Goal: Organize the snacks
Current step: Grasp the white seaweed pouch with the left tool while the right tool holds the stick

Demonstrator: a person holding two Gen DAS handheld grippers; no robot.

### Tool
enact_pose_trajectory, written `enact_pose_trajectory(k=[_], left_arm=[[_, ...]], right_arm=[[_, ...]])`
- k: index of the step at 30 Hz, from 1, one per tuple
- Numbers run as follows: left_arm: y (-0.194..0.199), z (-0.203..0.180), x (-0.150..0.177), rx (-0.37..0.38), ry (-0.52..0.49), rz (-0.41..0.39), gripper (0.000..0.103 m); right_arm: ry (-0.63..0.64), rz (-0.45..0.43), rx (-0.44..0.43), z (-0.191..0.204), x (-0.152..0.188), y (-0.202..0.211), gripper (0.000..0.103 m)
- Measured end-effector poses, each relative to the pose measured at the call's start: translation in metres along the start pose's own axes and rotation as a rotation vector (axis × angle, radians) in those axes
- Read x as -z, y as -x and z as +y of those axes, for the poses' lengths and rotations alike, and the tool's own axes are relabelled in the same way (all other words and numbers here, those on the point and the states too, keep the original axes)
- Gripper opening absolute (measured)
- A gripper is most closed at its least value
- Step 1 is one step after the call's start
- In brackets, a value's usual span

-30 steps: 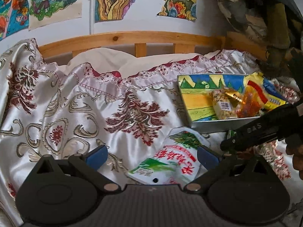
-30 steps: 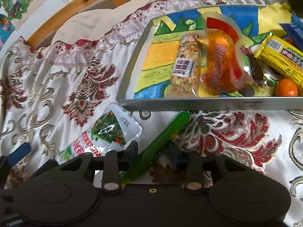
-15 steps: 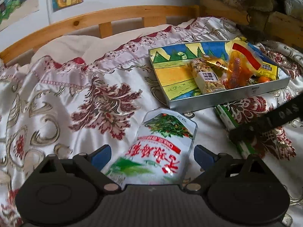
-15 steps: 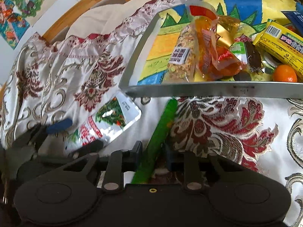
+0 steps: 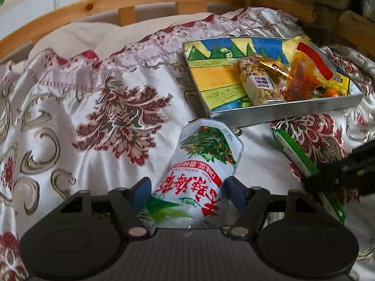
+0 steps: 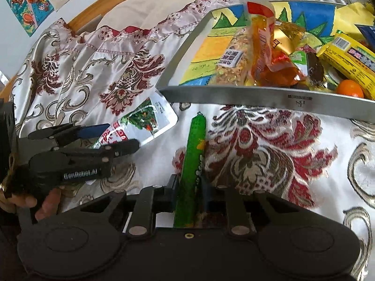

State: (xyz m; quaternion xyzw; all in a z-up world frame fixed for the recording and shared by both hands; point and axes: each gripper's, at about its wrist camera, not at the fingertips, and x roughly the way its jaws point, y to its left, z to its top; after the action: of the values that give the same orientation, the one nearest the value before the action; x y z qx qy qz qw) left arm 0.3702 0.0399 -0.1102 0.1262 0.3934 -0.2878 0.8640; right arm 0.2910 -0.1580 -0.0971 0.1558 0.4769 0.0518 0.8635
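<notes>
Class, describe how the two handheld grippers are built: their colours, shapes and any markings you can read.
Both are matte black plastic. The left gripper has blue pads on its fingertips, angled linkage bars with silver rivets, and two round housings. Seen from the right gripper, its side bears white lettering, "GenRobot.AI". No cables or sleeves are visible.

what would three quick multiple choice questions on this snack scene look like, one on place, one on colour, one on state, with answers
1. Where does the white pouch lie?
A. in the metal tray
B. on the bedspread outside the tray
C. on the wooden bed frame

2. What colour is the stick snack?
A. green
B. blue
C. pink

3. How is the right gripper?
A. wide open over the tray
B. shut on nothing
C. shut on the stick snack

Answers:
1 B, it rests on the bedspread just in front of the metal tray.
2 A, its wrapper is bright green.
3 C, both pads press its sides.
</notes>
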Motion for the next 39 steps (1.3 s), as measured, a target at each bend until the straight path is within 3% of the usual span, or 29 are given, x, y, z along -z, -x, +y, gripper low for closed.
enact_pose_trajectory(k=[9, 15, 25, 34, 36, 39], left_arm=[[0.033, -0.026, 0.016, 0.003, 0.088, 0.074, 0.053], [0.053, -0.052, 0.026, 0.017, 0.139, 0.127, 0.053], [0.081, -0.113, 0.049, 0.025, 0.113, 0.232, 0.053], [0.084, -0.13, 0.054, -0.053, 0.164, 0.242, 0.053], [0.085, -0.134, 0.055, -0.071, 0.168, 0.24, 0.053], [0.089, -0.138, 0.055, -0.092, 0.194, 0.239, 0.051]], right_arm=[[0.113, 0.011, 0.037, 0.0, 0.033, 0.027, 0.02], [0.188, 0.019, 0.056, 0.0, 0.063, 0.049, 0.02], [0.292, -0.01, 0.09, 0.002, 0.105, 0.073, 0.023], [0.294, -0.032, 0.078, 0.0, 0.109, 0.07, 0.03], [0.297, -0.04, 0.082, 0.001, 0.11, 0.071, 0.019], [0.336, -0.058, 0.109, 0.003, 0.115, 0.074, 0.019]])
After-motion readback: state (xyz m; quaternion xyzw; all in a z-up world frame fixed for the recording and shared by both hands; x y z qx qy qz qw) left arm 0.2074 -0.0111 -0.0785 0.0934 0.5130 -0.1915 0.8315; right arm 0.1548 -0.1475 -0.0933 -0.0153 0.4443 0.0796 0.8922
